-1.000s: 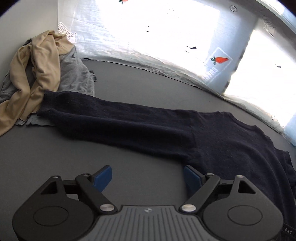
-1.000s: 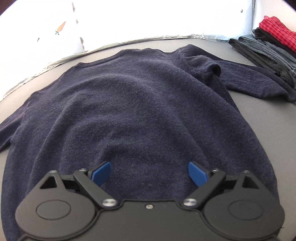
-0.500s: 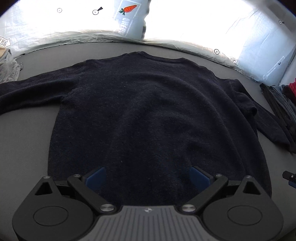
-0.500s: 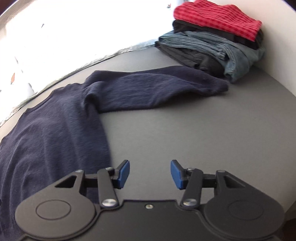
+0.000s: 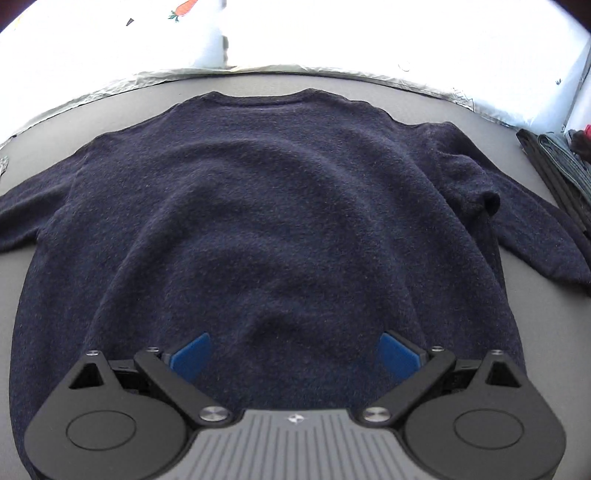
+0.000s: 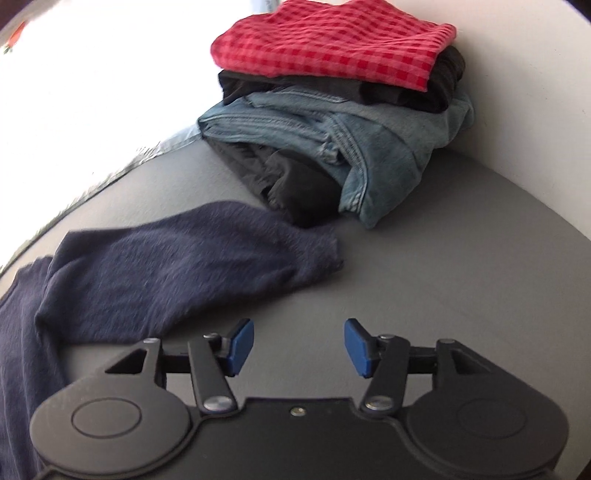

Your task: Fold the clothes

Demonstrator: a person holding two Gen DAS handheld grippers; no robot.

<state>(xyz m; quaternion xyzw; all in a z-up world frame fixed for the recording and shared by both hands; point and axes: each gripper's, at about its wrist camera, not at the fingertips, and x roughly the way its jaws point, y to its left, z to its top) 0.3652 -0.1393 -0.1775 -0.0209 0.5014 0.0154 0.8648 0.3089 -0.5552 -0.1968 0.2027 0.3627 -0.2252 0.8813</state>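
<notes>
A dark navy sweater [image 5: 266,206] lies spread flat on the grey table, neckline at the far side, both sleeves out to the sides. My left gripper [image 5: 293,354] hangs over the sweater's near hem with its blue pads wide open and nothing pinched between them. In the right wrist view the sweater's right sleeve [image 6: 177,266] lies across the table, its cuff toward the clothes pile. My right gripper [image 6: 298,345] is over bare table just in front of that sleeve; its jaws are opening and nothing is between them.
A pile of folded clothes sits at the right end of the table: a red checked shirt [image 6: 332,40] on top, dark garments and blue jeans [image 6: 354,147] beneath. The same pile's edge [image 5: 561,166] shows at right in the left wrist view. A bright white plastic sheet [image 5: 332,33] runs along the table's far edge.
The left gripper swept right from the left sleeve to the middle of the sweater's hem. The right gripper swept right off the sweater body to the right sleeve, narrowed its jaws, then widened them slightly.
</notes>
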